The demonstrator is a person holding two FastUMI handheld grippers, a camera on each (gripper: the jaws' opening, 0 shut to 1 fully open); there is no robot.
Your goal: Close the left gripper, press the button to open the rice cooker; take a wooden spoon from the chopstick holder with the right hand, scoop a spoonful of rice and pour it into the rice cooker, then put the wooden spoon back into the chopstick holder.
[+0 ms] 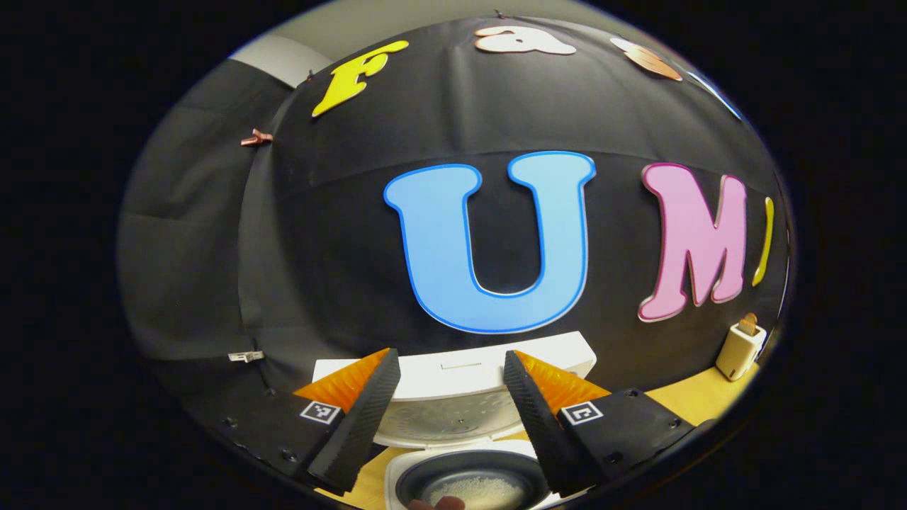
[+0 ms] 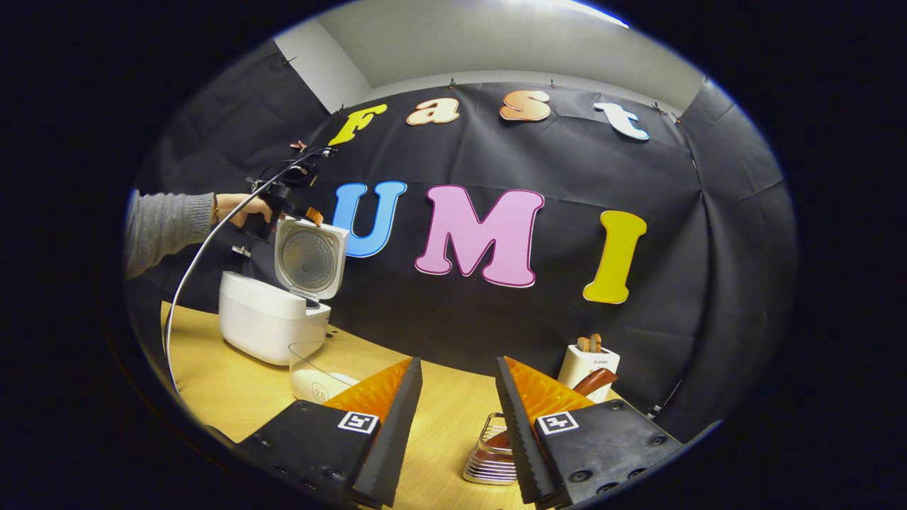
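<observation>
Right tool (image 2: pixel 458 425), agape and empty, is nearest the brown wooden spoon (image 2: pixel 594 382), angled lower right.

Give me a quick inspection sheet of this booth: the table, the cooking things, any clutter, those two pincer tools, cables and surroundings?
Surface: wooden table, bare where visible.
Job's things: white rice cooker, lid raised; rice lies in its dark inner pot. Clear container beside the cooker. Chopstick holder with wooden handles poking out.
Clutter: wire rack with a wooden-handled utensil leaning on it.
Grippers: left gripper open above the pot; right gripper open, holding nothing.
Cables: one cable hangs from the left gripper.
Surroundings: black cloth wall; a person's grey sleeve.
</observation>
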